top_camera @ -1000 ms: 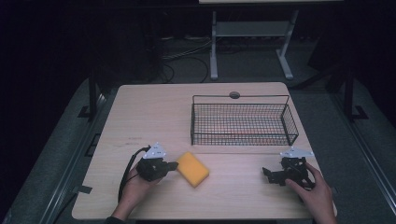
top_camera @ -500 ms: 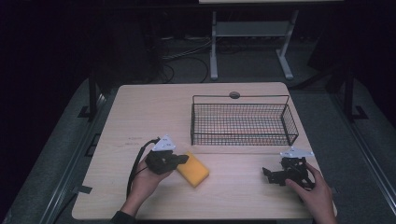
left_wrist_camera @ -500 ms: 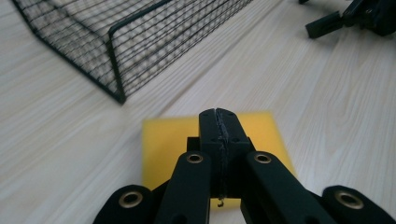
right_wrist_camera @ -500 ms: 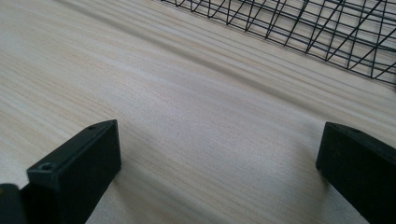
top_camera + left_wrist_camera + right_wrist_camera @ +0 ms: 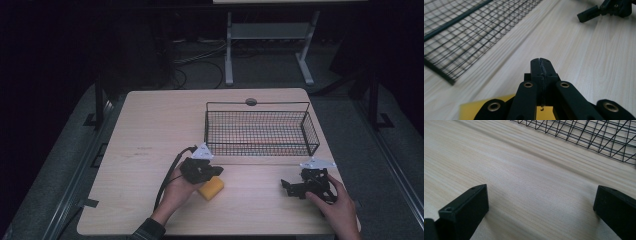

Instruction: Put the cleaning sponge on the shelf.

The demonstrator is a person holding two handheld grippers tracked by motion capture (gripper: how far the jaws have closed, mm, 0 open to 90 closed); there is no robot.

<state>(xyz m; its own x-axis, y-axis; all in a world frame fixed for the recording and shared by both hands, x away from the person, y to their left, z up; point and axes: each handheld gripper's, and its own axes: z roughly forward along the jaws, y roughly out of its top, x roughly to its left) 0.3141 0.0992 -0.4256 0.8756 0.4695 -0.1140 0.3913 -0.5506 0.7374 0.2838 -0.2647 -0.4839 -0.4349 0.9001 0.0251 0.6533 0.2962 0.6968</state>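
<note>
Left gripper shifts over the sponge

The left gripper (image 5: 216, 171), jaws pressed together, has moved right, now above the yellow sponge (image 5: 212, 189) near the table's (image 5: 150, 130) front edge; the right gripper (image 5: 287, 186), jaws wide apart, stays put beside the wire basket (image 5: 260, 132).

Two forearms enter the high view from its bottom edge, each hand holding a black two-jaw gripper. The left hand (image 5: 176, 192) comes in at about seven o'clock and angles up toward one o'clock. Its black left gripper (image 5: 216, 170), topped by a grey three-cornered plate with a black cable trailing back toward seven o'clock, has its jaws pressed flat together with nothing between them. The right hand (image 5: 339, 202) sits at about five o'clock. Its black right gripper (image 5: 285, 185) points toward nine o'clock, jaws standing wide apart.
</note>
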